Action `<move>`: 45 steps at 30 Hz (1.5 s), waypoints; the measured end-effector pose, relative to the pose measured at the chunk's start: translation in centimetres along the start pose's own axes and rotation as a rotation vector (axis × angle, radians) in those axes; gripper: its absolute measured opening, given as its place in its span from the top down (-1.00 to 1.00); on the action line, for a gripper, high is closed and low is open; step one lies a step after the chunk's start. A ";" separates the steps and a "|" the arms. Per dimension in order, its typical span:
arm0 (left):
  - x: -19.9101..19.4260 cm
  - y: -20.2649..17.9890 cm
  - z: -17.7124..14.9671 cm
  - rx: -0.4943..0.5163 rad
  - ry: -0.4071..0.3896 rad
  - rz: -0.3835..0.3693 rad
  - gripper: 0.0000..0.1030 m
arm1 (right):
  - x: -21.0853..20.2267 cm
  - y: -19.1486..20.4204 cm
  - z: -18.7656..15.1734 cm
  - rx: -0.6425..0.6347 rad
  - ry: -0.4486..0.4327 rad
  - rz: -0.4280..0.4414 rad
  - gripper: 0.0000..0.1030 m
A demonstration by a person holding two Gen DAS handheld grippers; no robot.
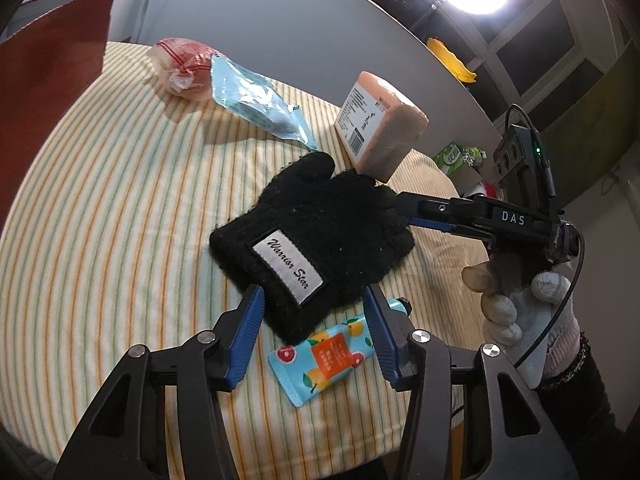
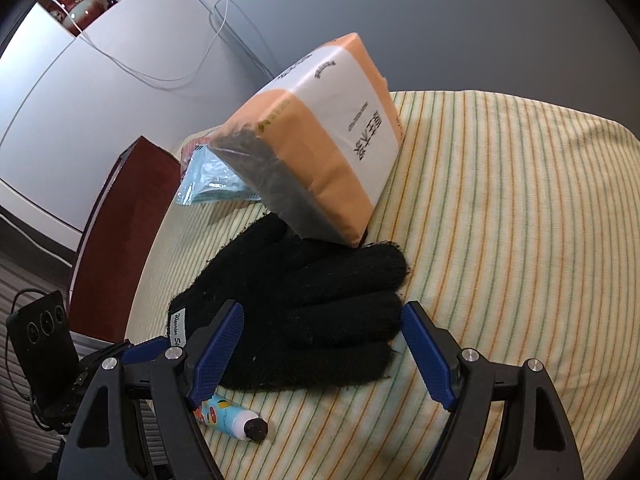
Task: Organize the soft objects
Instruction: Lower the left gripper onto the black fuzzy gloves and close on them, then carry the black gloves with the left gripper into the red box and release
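Note:
A black knit glove (image 1: pixel 320 236) with a white "Warrior Star" label lies on the striped cloth (image 1: pixel 120 220). My left gripper (image 1: pixel 314 316) is open around the glove's cuff end. My right gripper (image 2: pixel 322 338) is open with the glove's fingers (image 2: pixel 320 312) between its blue pads; it also shows in the left wrist view (image 1: pixel 404 212) at the glove's fingertips. An orange tissue pack (image 1: pixel 378 124) stands tilted, one corner resting on the glove; it also shows in the right wrist view (image 2: pixel 320 152).
A hand-cream tube (image 1: pixel 324 356) with a fruit print lies beside the glove's cuff, also in the right wrist view (image 2: pixel 232 420). A light blue pouch (image 1: pixel 256 104) and a red-and-white bagged bundle (image 1: pixel 184 66) lie at the far side. A dark red board (image 1: pixel 44 80) stands at the left.

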State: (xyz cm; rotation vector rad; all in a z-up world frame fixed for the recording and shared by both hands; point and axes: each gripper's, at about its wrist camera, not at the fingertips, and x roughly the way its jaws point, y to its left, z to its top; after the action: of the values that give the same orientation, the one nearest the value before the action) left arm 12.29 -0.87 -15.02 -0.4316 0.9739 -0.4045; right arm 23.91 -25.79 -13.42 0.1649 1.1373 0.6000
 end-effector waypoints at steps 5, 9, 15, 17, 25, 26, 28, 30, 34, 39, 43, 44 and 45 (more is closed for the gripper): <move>0.5 0.0 0.2 0.002 0.007 0.008 0.06 | 0.6 0.2 0.1 -0.002 0.007 0.003 -0.51; 0.8 0.5 0.3 -0.010 0.005 0.013 0.06 | 0.9 0.3 0.1 -0.005 0.009 0.010 -0.51; 1.8 -0.4 0.8 0.021 0.007 0.010 0.06 | 1.6 1.0 0.2 -0.023 0.022 0.019 -0.53; 2.0 -0.5 0.9 0.032 0.005 0.019 0.10 | 2.0 1.5 0.2 -0.033 0.029 0.024 -0.51; 2.7 -0.7 1.5 0.064 0.005 0.027 0.52 | 3.1 2.9 0.6 -0.051 0.050 0.038 -0.07; 2.8 -0.6 1.6 0.060 0.006 0.022 0.66 | 3.3 3.2 0.6 -0.055 0.052 0.036 -0.04; 3.1 -0.3 1.6 0.047 0.005 0.010 0.70 | 3.6 3.8 0.6 -0.071 0.052 0.022 0.07; 3.1 -0.2 1.5 0.045 0.000 0.001 0.72 | 3.9 3.8 0.3 -0.066 0.073 0.036 0.44; 2.6 -0.4 1.4 0.049 -0.009 -0.010 0.74 | 4.2 4.6 -0.1 -0.069 0.080 0.053 0.53; 1.4 -0.4 1.3 0.043 -0.031 -0.018 0.76 | 3.6 5.7 -0.6 -0.080 0.067 0.078 0.59; -0.2 -0.4 1.2 0.043 -0.058 -0.022 0.76 | 3.2 7.4 -1.0 -0.112 0.062 0.095 0.60; -0.5 -0.3 1.3 0.042 -0.064 -0.023 0.76 | 3.1 7.8 -1.1 -0.115 0.061 0.103 0.60; -1.0 -0.3 1.2 0.041 -0.072 -0.026 0.77 | 3.0 8.2 -1.2 -0.120 0.061 0.111 0.60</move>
State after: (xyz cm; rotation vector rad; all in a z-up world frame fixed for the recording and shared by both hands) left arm 12.80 -0.36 -13.55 -0.4191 0.8895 -0.4292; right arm 20.75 -17.55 -12.92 0.1077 1.1525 0.7740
